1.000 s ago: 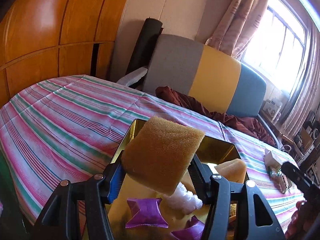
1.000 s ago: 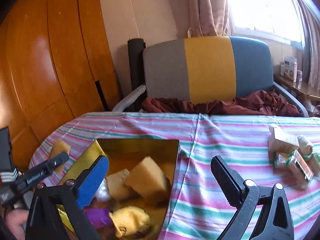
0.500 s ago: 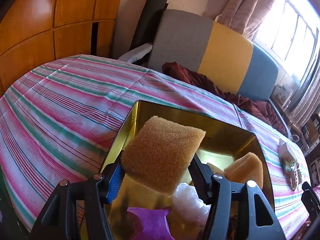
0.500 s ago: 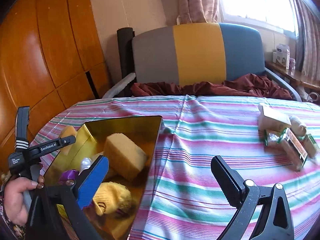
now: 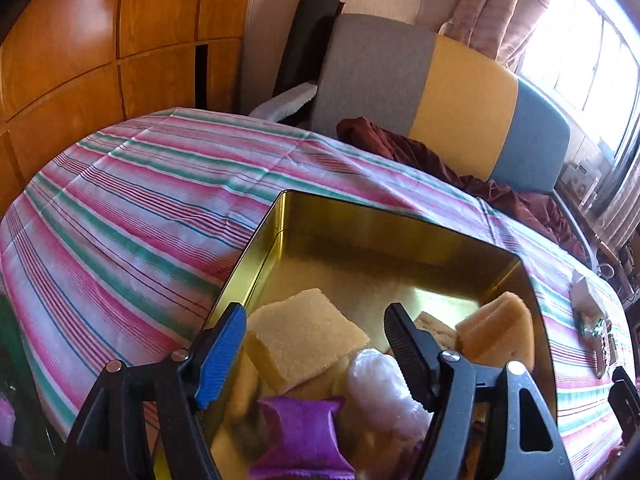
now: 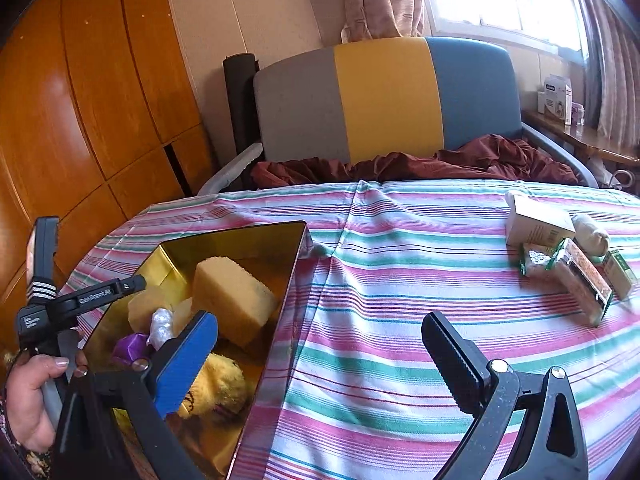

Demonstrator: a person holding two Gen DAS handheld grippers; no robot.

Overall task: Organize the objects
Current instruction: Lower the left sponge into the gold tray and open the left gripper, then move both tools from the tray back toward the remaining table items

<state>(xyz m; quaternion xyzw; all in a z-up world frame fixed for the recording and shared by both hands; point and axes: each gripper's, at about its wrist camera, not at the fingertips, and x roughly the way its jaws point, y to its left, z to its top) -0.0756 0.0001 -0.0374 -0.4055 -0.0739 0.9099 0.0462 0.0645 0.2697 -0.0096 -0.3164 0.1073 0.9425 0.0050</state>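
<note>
Released since the earlier frame, the sponge (image 5: 306,330) now lies in the gold tin (image 5: 256,248), clear of the left gripper (image 5: 314,354), whose jaws are opening with nothing pressed between them.

Step in hand, by the look of it: dropping items into the tin on the striped counter (image 6: 400,280). Next likely calls for the right gripper (image 6: 320,354), jaws wide apart and holding nothing, to fetch from the packets (image 6: 568,264) well apart from the tin. Counted in the tin: about three sponges, one purple pouch (image 5: 302,436), one clear wrap (image 5: 380,384), one yellow plush (image 6: 218,388); roughly five packets wait.
</note>
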